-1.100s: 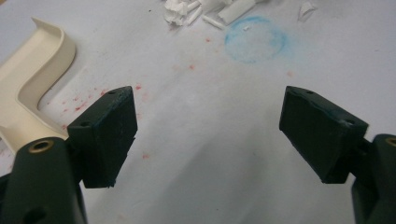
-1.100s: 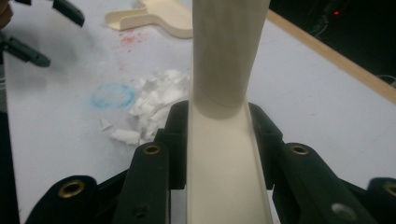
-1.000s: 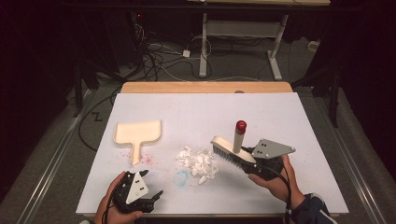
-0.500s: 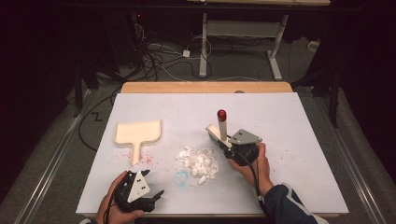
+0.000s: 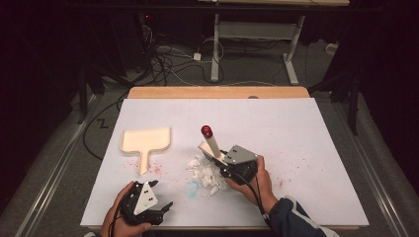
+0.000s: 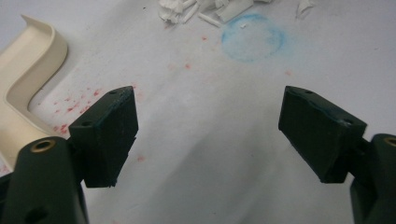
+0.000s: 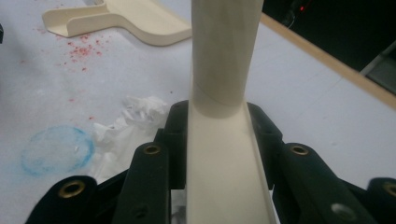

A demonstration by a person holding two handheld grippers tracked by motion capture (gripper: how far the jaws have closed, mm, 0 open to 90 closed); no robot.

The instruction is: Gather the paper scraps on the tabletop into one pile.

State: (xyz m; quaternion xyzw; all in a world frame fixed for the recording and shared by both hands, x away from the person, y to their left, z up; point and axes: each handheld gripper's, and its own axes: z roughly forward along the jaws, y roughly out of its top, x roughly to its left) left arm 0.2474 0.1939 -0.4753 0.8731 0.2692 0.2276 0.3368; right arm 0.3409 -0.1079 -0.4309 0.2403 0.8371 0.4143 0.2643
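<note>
Over the paper scraps my right gripper, clamped on the brush, has swept in leftward toward the dustpan; left gripper idles wide open, empty.

The cream plastic brush with a red-capped handle looks smooth and faintly satiny, and the cream plastic dustpan on the left shows the same smooth, softly shining finish. The heap of white crumpled paper scraps near the middle looks matt and creased, lying on the white matt desk, whose smooth sheet carries powdery red specks and a chalky blue ring, with a bare wood strip along its far edge. The left gripper has black matt pads with a slightly rough face and small brass-coloured metal rivets.
</note>
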